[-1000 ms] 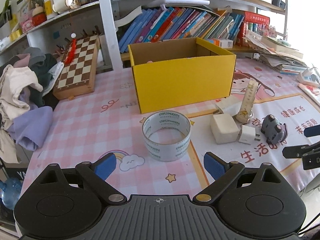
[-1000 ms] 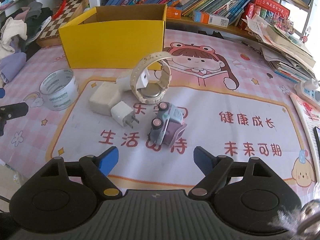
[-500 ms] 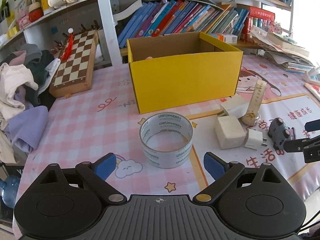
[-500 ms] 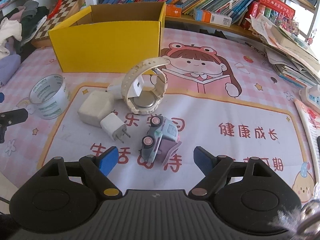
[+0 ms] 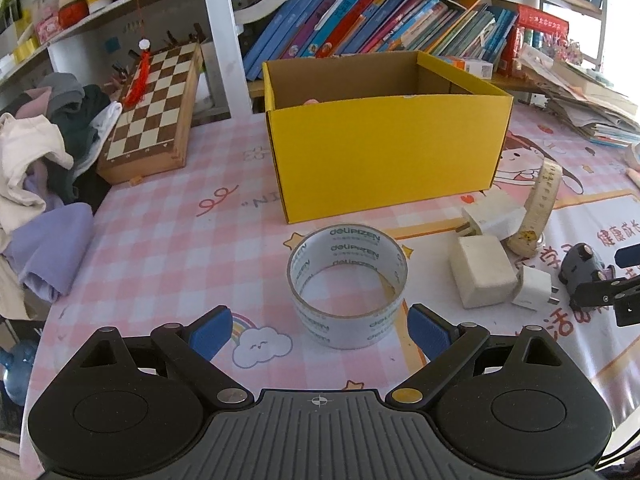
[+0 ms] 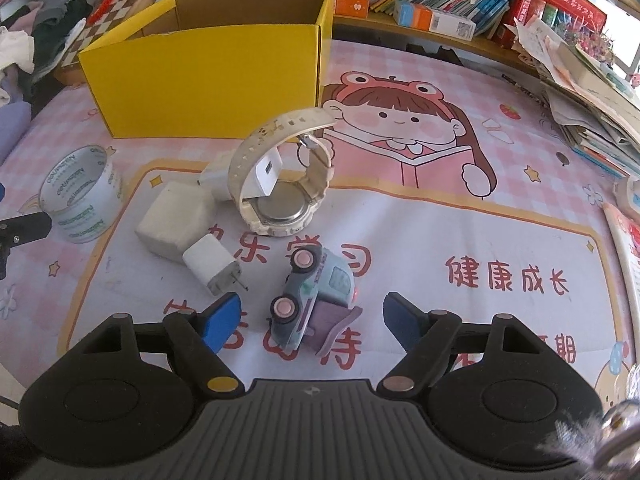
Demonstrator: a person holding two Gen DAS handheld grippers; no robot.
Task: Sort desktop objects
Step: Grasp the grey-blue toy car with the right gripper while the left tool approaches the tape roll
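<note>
**Right wrist: jaws narrowing around the toy car; left lined up on the tape**

Right wrist view shows the right gripper (image 6: 312, 320) with its blue pads either side of the toy car (image 6: 314, 302). The jaws are closing, yet a gap shows on each side and neither pad touches. The car lies tipped on its side, pink wheels facing the left pad, so the grip would likely land on wheels and roof. Just beyond sit a small white plug (image 6: 212, 266), a cream block (image 6: 172, 222) and a watch (image 6: 280, 184) standing on its face, with the yellow box (image 6: 208, 92) farther back, probably the sorting bin.

Left wrist view has the left gripper (image 5: 320, 332) spread wide, empty, with the tape roll (image 5: 347, 286) standing on its edge just ahead, centred between the pads and wider apart jaws suit its breadth.
</note>
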